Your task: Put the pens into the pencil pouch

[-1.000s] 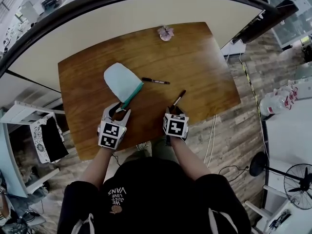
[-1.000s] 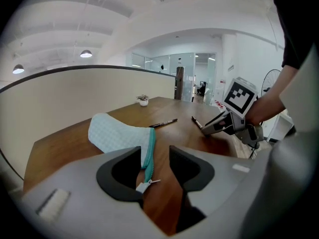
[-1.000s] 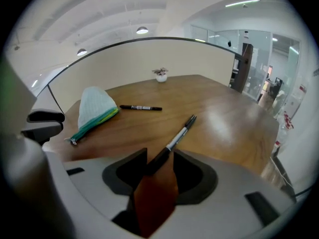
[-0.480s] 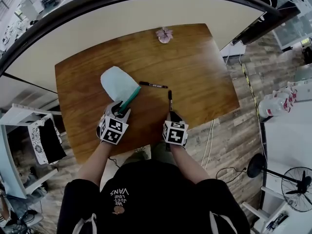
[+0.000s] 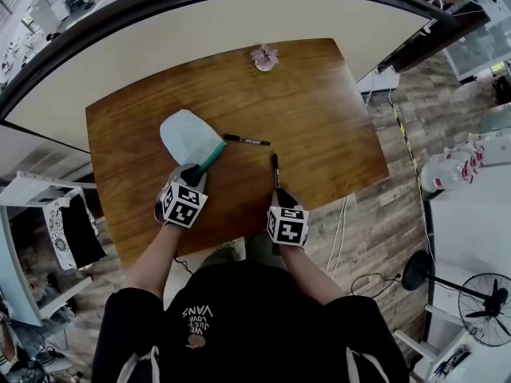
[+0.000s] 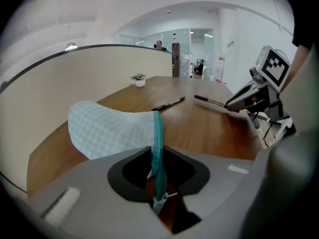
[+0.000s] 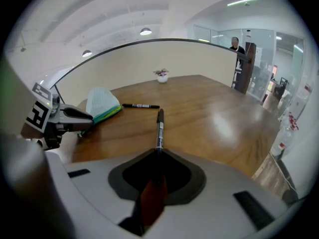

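A pale green checked pouch point(image 5: 188, 136) with a teal zipper edge point(image 6: 157, 133) lies on the wooden table point(image 5: 319, 110). My left gripper point(image 5: 192, 177) has just been closing on the zipper's near end, which runs between its jaws; it is shut on that edge point(image 6: 158, 183). My right gripper point(image 5: 279, 198) has just been closing too and is shut on a black pen point(image 5: 275, 170) that points straight away from it point(image 7: 159, 126). A second black pen point(image 5: 246, 140) lies loose on the table just right of the pouch point(image 7: 141, 106).
A small potted plant point(image 5: 264, 57) stands at the table's far edge point(image 7: 162, 75). A curved beige partition point(image 5: 200, 30) rises behind the table. The near table edge runs just under both grippers. A cluttered shelf point(image 5: 68, 230) stands on the floor at the left.
The right gripper shut on the pen and swung it from slanting right to pointing straight away. The left gripper moved forward onto the zipper's end and closed.
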The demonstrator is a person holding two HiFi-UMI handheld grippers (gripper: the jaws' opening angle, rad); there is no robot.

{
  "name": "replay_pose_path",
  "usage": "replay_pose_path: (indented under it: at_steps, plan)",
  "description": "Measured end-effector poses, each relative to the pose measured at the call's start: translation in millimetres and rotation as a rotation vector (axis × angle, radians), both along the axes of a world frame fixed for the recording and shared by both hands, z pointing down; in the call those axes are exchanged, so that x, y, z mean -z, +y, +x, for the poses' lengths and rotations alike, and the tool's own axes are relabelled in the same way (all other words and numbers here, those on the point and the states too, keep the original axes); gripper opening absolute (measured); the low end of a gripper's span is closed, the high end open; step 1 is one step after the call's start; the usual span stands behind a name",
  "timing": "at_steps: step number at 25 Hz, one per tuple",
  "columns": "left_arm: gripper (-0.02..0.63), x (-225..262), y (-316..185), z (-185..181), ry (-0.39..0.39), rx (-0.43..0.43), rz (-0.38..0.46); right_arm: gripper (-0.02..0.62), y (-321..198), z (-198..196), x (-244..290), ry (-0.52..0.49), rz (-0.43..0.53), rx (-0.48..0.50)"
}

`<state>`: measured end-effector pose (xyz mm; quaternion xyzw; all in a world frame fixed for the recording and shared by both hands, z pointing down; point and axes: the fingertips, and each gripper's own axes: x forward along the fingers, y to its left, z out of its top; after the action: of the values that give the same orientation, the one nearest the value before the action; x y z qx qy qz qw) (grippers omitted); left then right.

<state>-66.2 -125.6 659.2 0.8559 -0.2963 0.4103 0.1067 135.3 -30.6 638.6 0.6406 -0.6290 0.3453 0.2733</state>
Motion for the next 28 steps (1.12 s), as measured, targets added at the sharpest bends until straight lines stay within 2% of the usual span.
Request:
replay_pose_path:
  at_steps: [5, 9, 18, 24, 28]
  plan:
    - [0.056, 10, -5, -3, 0.085, 0.076, -0.012, 0.058, -3, -12, 17, -0.016, 0.043, 0.063]
    - [0.053, 36, -11, 2, 0.169, 0.12, 0.032, 0.058, -6, -36, 35, -0.032, 0.074, 0.187]
    - [0.051, 73, -5, 14, 0.257, 0.139, 0.1, 0.058, -12, -92, 50, -0.081, 0.082, 0.414]
    - [0.049, 75, 15, 23, 0.242, 0.084, 0.109, 0.058, -16, -113, 49, -0.079, 0.052, 0.543]
    - [0.049, 72, 25, 23, 0.242, 0.08, 0.108, 0.058, -26, -122, 49, -0.08, 0.026, 0.601]
